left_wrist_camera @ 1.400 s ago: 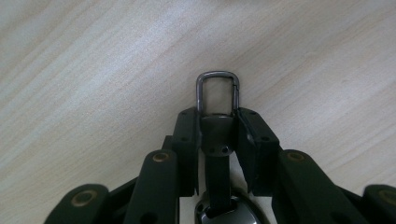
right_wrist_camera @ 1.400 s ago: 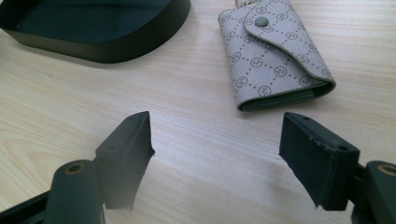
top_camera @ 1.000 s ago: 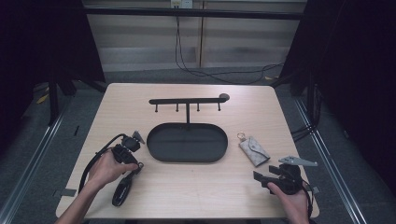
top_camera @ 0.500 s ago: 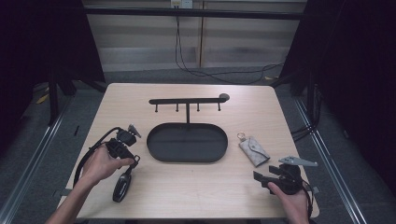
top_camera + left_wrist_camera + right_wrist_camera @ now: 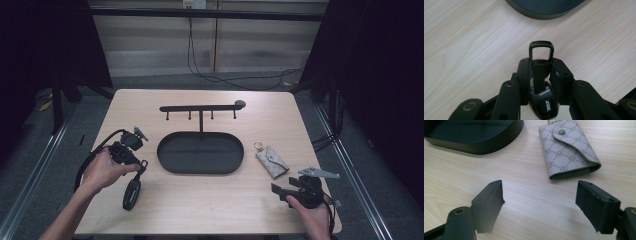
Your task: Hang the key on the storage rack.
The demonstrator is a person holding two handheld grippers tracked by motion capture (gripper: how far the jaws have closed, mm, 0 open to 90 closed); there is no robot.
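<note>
Since the earlier frames the left gripper (image 5: 142, 166) has drawn back a little from the oval tray toward the person's left hand (image 5: 102, 170), while the right gripper (image 5: 282, 190) has stayed where it was near the worktop's front edge.

Seen in the left gripper view, the left gripper's fingers (image 5: 524, 75) are clamped together on the neck of a glossy black plastic car key fob (image 5: 541, 75); its squared black loop sticks out past the fingertips, and white lettering shows on its rounded body below them. From the high view the fob's long body lies on the pale wooden worktop (image 5: 210, 200), just off the left end of the dark oval metal tray (image 5: 172, 162) and not touching it.

Rising from the tray's far side is a black T-shaped hook rack (image 5: 201, 107).

Right of the tray, near its right end but apart from it, lies a grey monogram-patterned fabric key pouch (image 5: 272, 161) with a snap-button flap and a small metal ring at its far end.

Farther toward the person from the pouch, the right gripper has its fingers (image 5: 489, 201) spread wide apart and holding nothing, pointing toward the pouch.
</note>
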